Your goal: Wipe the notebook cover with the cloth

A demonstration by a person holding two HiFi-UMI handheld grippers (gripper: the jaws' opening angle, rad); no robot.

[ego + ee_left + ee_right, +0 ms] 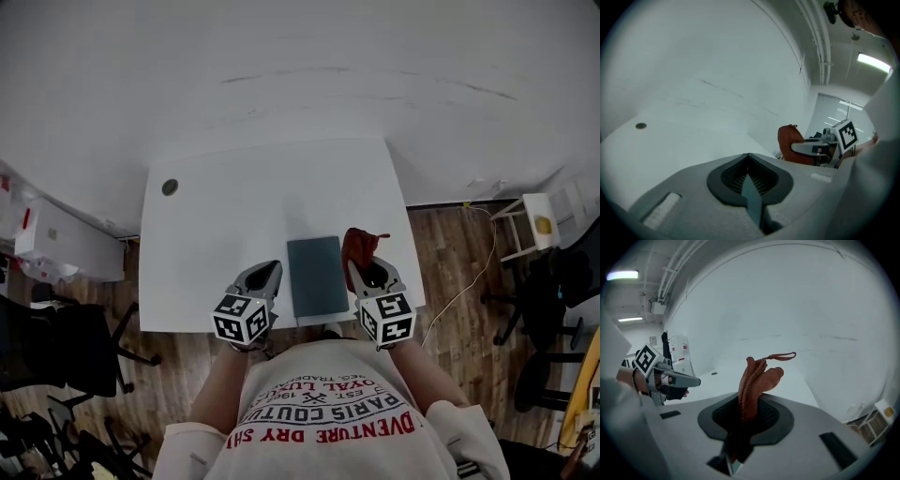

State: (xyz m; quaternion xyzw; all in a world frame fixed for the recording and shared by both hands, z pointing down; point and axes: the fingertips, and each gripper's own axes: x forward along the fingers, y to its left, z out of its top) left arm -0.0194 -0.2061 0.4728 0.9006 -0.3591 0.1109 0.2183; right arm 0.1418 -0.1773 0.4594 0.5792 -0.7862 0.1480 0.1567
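Cloth gripped, notebook cover not yet touched.
The left gripper (263,279), jaws pressed together on nothing, hovers over the near edge of the white table (225,220), just left of the dark notebook (317,278). The notebook lies flat between the two grippers, its long axis near to far and its near end at the table's edge. The right gripper (367,274) pinches a rust-red cloth (359,246) just right of the cover, so the wipe should start leftward. The table's right edge is close; open room lies far and left.
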